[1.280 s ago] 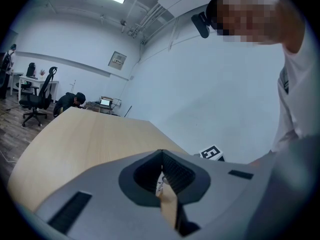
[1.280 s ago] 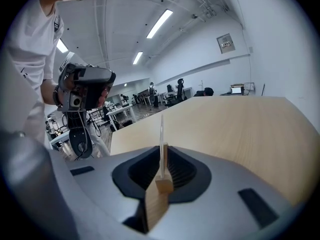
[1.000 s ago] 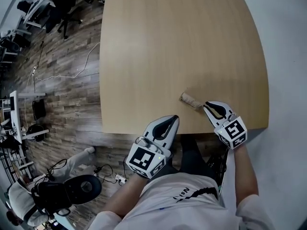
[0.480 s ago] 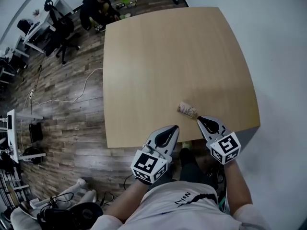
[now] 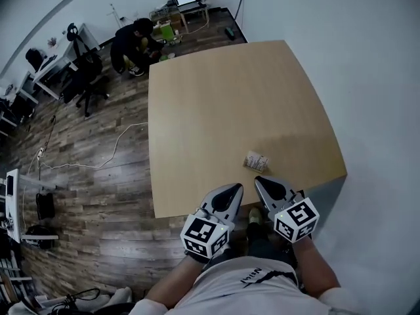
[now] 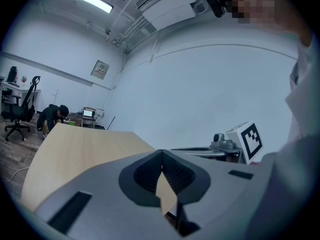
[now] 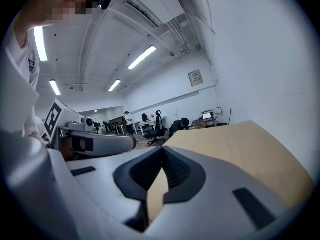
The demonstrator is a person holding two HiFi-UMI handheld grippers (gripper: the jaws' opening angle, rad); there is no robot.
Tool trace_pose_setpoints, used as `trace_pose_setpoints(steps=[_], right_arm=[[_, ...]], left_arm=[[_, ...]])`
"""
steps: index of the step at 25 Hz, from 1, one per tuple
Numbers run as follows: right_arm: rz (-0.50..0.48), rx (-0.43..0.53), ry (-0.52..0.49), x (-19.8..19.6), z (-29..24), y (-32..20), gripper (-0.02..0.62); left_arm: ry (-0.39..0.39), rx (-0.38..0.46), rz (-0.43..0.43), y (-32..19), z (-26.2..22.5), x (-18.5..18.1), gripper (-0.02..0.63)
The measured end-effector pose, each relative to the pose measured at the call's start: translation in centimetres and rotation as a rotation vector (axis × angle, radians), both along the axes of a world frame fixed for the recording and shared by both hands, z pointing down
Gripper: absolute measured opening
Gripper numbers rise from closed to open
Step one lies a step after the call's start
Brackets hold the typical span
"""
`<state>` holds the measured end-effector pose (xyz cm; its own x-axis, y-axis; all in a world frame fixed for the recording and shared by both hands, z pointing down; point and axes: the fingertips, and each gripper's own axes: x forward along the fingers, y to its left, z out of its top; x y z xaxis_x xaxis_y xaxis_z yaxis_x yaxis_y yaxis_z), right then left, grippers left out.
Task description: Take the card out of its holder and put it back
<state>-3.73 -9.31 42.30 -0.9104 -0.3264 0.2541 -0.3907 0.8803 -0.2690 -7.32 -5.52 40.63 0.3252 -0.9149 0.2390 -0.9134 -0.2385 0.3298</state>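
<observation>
The card holder (image 5: pixel 257 160), a small pale sleeve with print on it, lies flat on the wooden table (image 5: pixel 230 104) close to its near edge. My right gripper (image 5: pixel 260 180) hangs just short of it at the table's edge, jaws shut with nothing between them. My left gripper (image 5: pixel 237 188) sits beside it to the left, also shut and holding nothing. In the left gripper view the shut left gripper (image 6: pixel 161 152) looks over the tabletop, with the right gripper (image 6: pixel 235 144) at its side. In the right gripper view the holder is hidden behind the shut right gripper (image 7: pixel 162 149).
The table's near edge (image 5: pixel 197 210) runs just ahead of both grippers. A grey wall (image 5: pixel 367 110) borders the table on the right. On the wood floor to the left are a cable (image 5: pixel 111 156), an office chair (image 5: pixel 85 71) and a crouching person (image 5: pixel 134 41).
Both grippers have drawn back toward my body and closer together. The right gripper has moved off the card holder, which stays on the table. The view has risen and shows more of the room.
</observation>
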Motion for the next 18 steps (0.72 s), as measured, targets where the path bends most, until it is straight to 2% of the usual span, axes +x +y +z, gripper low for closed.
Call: trace_pose_setpoints(steps=[4, 9, 18], right_arm=[[0.012, 0.023, -0.018, -0.4, -2.9, 1.9, 0.015], [0.020, 0.028, -0.037, -0.4, -4.7, 4.9, 0.015], [0.036, 0.087, -0.049, -1.0, -7.4, 7.8, 0.014]], left_arm=[[-0.002, 0.039, 0.020, 1.4, -2.5, -0.1, 0.012], [0.009, 0.039, 0.018, 3.8, -3.7, -0.4, 0.012], [0.011, 0.096, 0.016, 6.4, -6.4, -0.6, 0.012]])
